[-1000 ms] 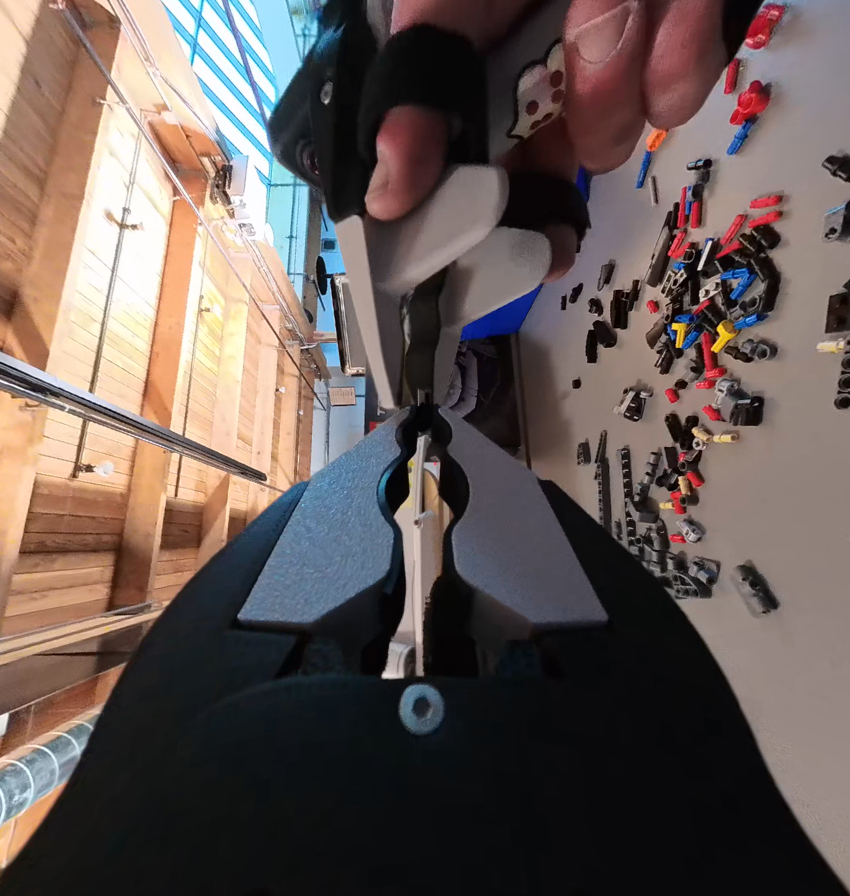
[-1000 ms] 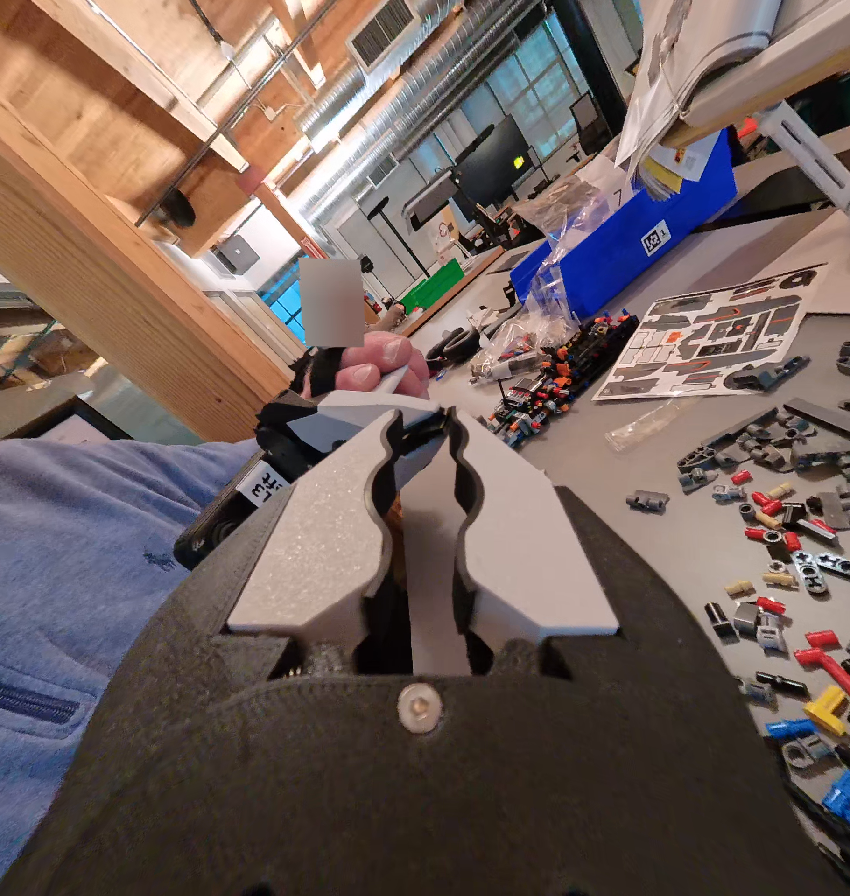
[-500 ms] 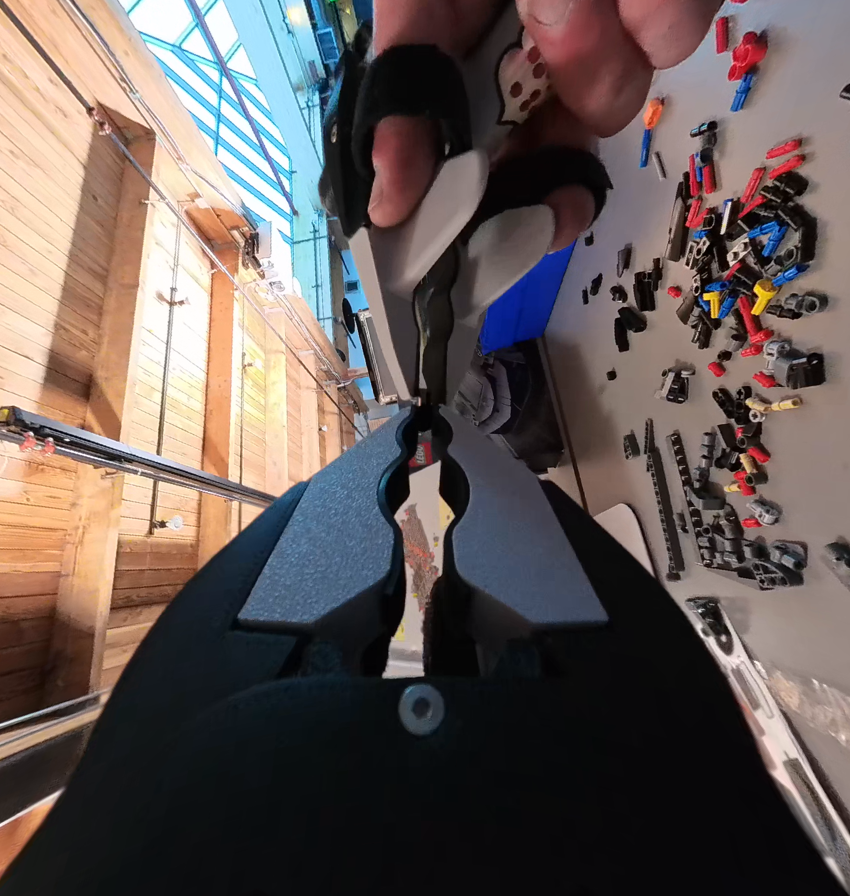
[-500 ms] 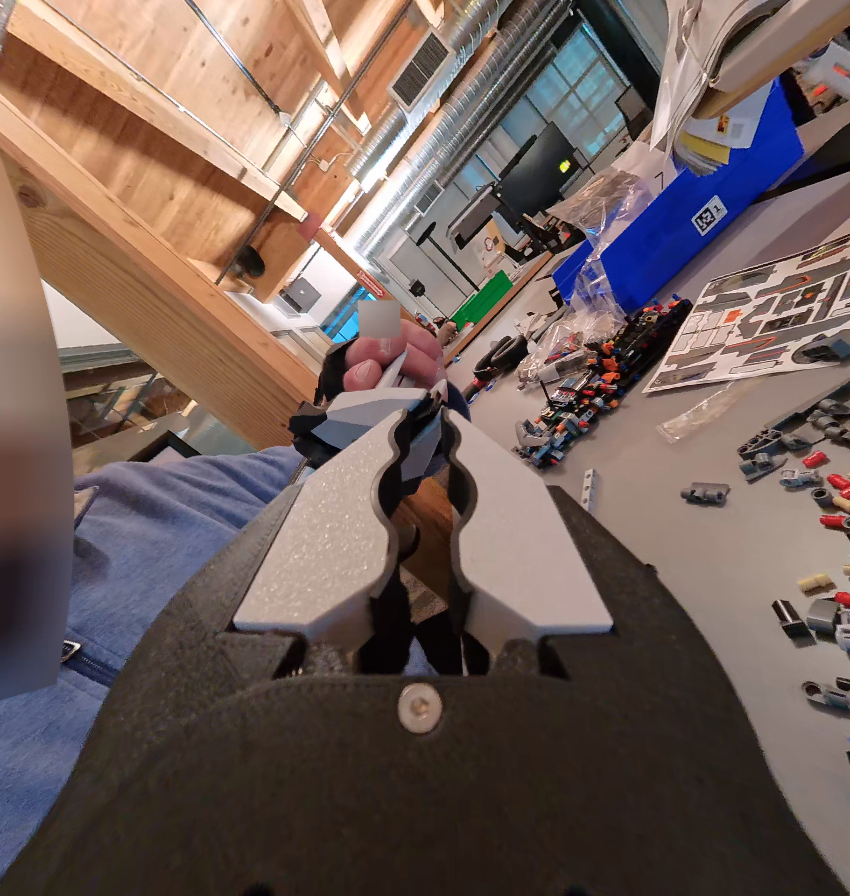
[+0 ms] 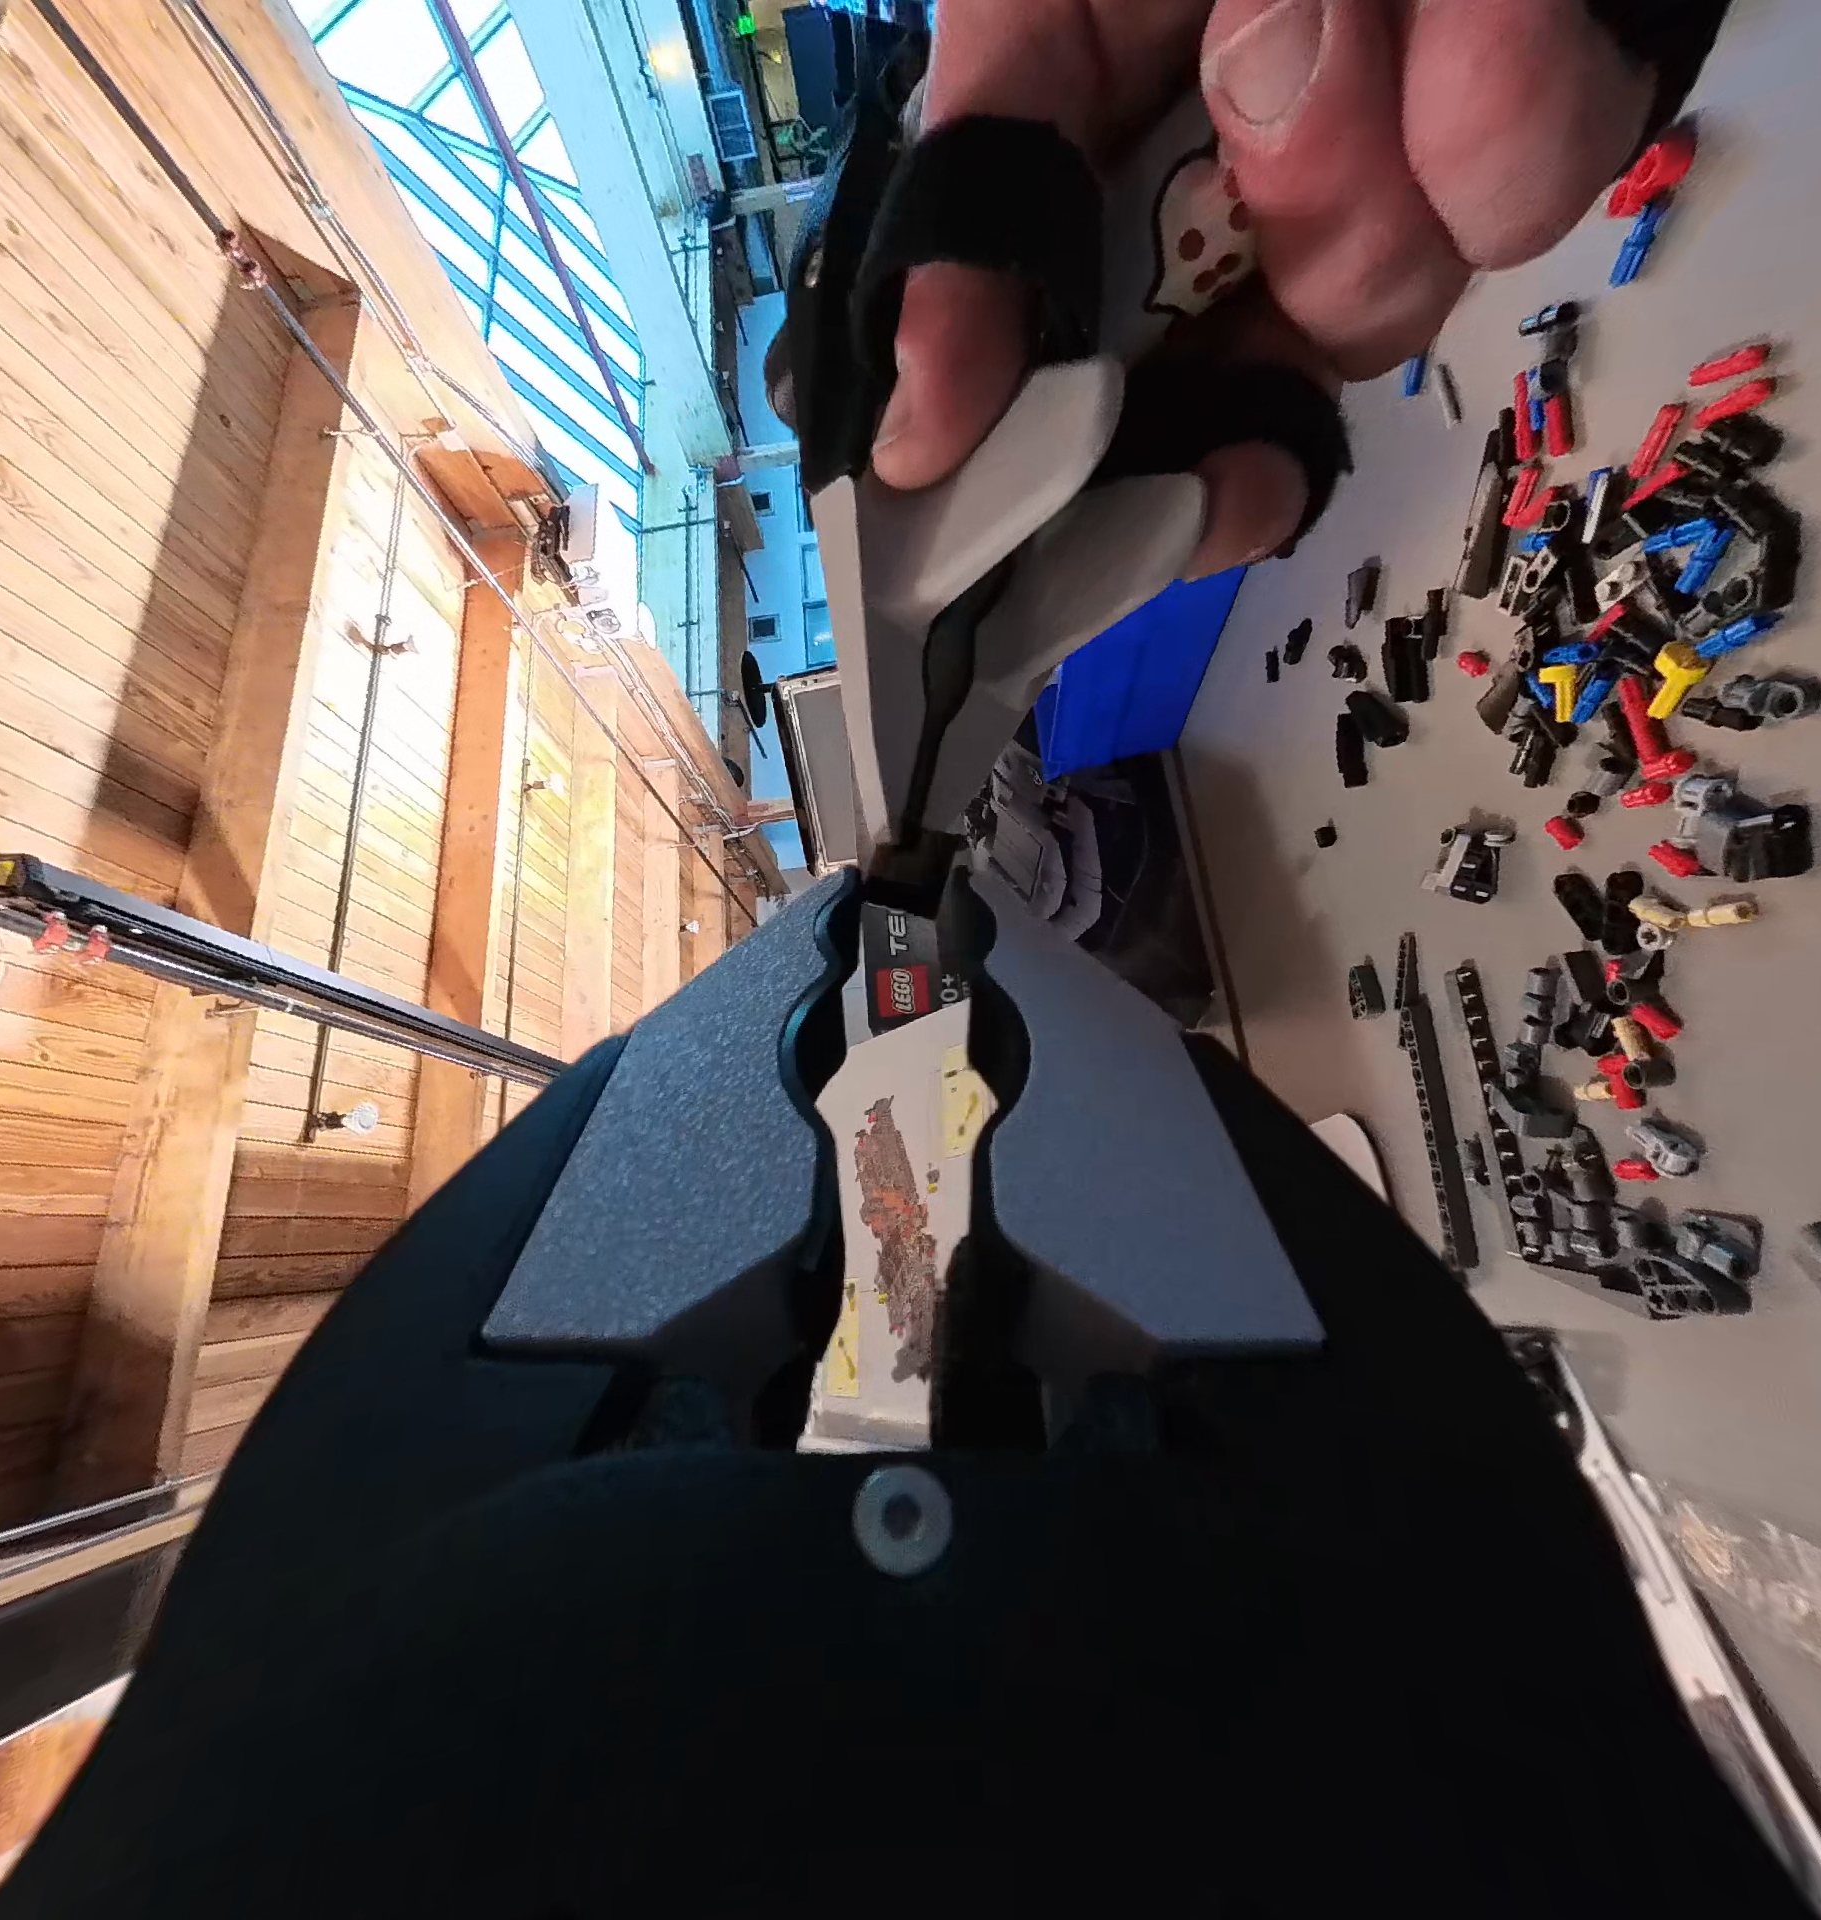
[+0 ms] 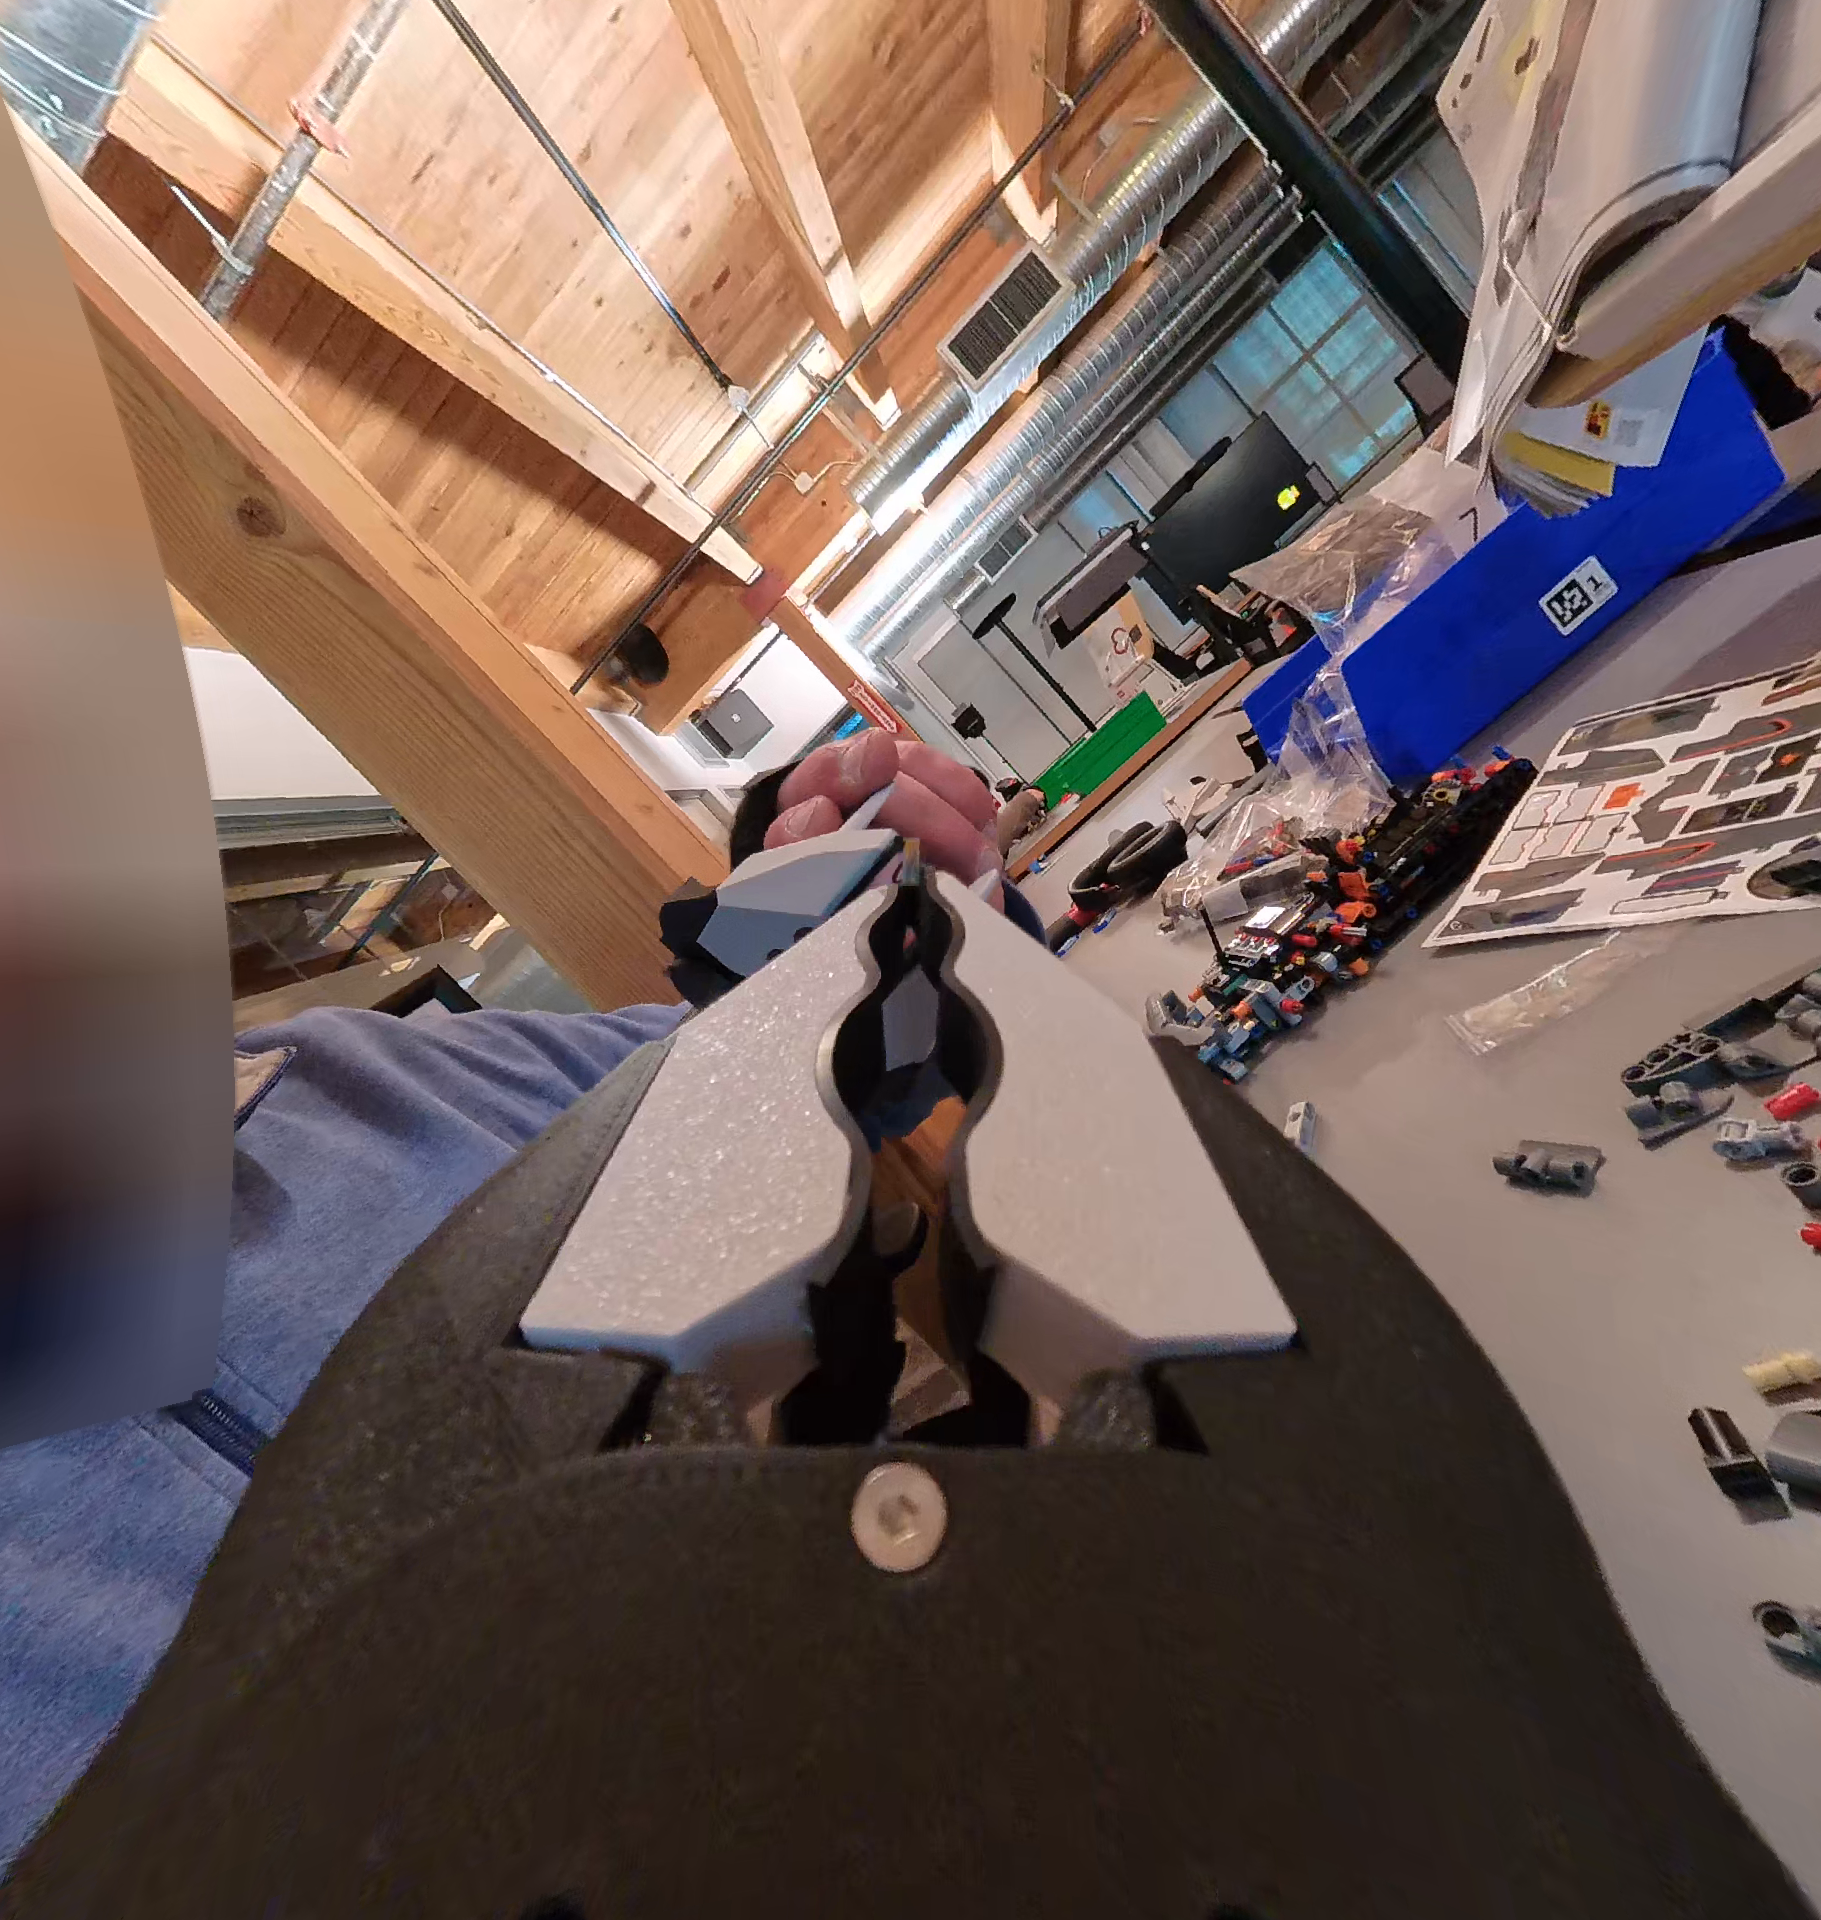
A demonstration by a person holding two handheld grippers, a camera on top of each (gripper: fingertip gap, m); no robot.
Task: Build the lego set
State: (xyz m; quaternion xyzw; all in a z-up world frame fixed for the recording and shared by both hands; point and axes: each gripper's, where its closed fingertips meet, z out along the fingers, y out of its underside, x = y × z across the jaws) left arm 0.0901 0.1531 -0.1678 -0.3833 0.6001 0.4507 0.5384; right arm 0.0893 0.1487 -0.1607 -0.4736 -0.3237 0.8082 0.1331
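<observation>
Both grippers are held up above the grey table (image 5: 1301, 935) and meet tip to tip. My right gripper (image 6: 916, 891) is shut on a small black lego piece (image 6: 913, 862). In the left wrist view it comes down from the top (image 5: 901, 831), held by a hand (image 5: 1197, 208), with the black piece (image 5: 901, 868) at its tip. My left gripper (image 5: 904, 891) has its tips a little apart on either side of that piece. Its grey fingers (image 6: 781, 894) show just beyond my right gripper's tips.
Loose black, red, blue and yellow pieces (image 5: 1633, 644) lie scattered over the table, more in the right wrist view (image 6: 1820, 1195). An instruction booklet (image 5: 895, 1195) lies under my left gripper. A sticker sheet (image 6: 1664, 810), a part-built model (image 6: 1332, 925), plastic bags and a blue bin (image 6: 1488, 644) stand farther back. My left and right fingertips are right by each other.
My left gripper's fingers have parted a little. My right gripper's fingers have closed at the tips on the small black piece. Both grippers have turned slightly.
</observation>
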